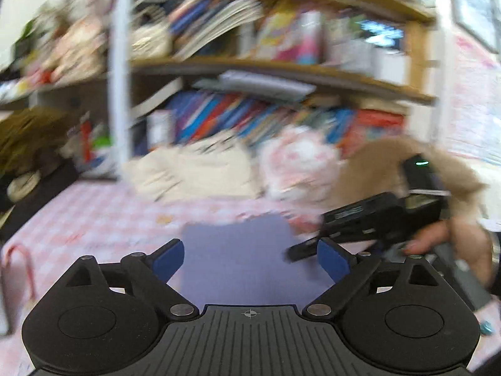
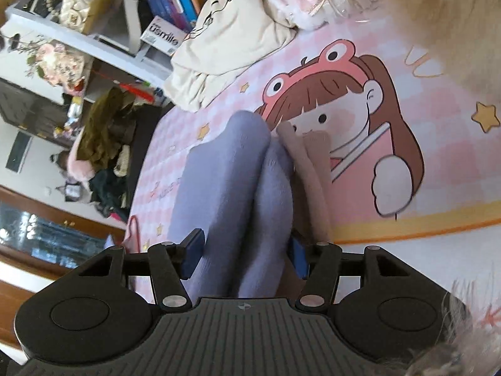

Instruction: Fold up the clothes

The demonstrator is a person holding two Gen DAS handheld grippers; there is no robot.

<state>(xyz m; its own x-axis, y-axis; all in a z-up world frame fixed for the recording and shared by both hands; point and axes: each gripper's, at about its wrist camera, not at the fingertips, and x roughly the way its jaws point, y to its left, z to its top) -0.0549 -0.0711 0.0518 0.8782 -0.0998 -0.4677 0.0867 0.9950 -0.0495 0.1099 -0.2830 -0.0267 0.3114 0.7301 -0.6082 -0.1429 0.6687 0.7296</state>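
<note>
- Two soft folds of a lavender knit garment (image 2: pixel 231 188) bunch between the right gripper (image 2: pixel 245 252) pads, which clamp it above the pink cartoon mat (image 2: pixel 407 62).
- Left gripper (image 1: pixel 250 260) jaws are spread wide, holding nothing, over the same garment's flat part.
- Only the left view shows the right gripper's body; beyond, a cream garment (image 2: pixel 225 40) and blurred bookshelves (image 1: pixel 266 75).
</note>
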